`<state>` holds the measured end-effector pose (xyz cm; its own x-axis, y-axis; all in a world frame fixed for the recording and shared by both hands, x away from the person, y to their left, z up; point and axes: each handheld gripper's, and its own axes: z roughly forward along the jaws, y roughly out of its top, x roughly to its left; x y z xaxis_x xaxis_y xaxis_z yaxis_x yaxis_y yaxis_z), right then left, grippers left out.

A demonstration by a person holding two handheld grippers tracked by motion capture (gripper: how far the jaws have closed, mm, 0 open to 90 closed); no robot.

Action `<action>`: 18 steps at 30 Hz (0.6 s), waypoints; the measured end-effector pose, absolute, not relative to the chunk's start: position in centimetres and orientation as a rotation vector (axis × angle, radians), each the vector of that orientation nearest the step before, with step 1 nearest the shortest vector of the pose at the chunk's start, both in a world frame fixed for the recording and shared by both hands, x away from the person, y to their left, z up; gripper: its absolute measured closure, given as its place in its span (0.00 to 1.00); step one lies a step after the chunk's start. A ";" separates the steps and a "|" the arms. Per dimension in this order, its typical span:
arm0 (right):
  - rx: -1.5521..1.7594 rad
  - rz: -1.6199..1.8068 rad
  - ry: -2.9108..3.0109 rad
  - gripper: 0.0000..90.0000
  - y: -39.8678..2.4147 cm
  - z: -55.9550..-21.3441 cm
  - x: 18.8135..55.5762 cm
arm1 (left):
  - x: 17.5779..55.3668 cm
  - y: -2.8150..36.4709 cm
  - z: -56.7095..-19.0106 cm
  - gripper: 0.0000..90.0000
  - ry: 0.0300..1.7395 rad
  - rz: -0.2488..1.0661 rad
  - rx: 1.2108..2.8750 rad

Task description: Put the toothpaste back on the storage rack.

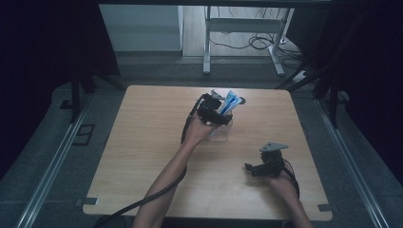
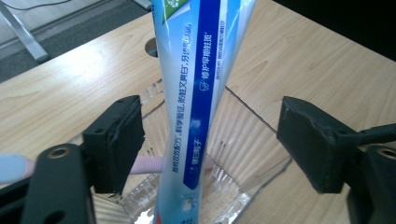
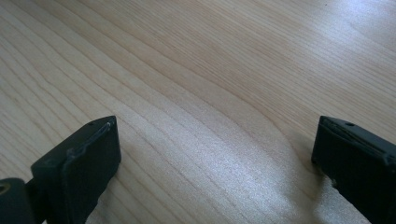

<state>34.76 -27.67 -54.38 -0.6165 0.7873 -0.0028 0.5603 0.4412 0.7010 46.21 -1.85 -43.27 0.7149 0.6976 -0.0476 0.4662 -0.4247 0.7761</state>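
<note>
High view: the left claw (image 1: 223, 114) hovers at the toothpaste tube (image 1: 230, 102), which stands propped in a clear cup (image 1: 222, 131) mid-bench (image 1: 142, 142).

Left gripper view: jaws parted, tube untouched between them.

Right gripper view: right claw (image 3: 215, 163) wide open, empty, parked aside.

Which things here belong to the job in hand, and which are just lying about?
In the job:
- blue-and-white toothpaste tube, standing in the cup between the open left claw's jaws, pads apart from it
- clear ribbed plastic cup
- pale pink stick lying in the cup

Lying about:
- right claw, open and holding nothing above the light wooden table
- grey metal desk frame beyond the table
</note>
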 end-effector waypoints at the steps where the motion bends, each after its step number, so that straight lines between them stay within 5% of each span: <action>1: 1.154 0.968 2.369 0.01 -27.7 -54.4 34.8 | 46.1 -1.8 -43.3 0.22 0.880 0.353 2.097; 18: 1.155 0.968 2.370 0.01 -27.7 -54.4 34.8 | 43.7 -0.8 -42.7 0.12 0.819 0.358 2.135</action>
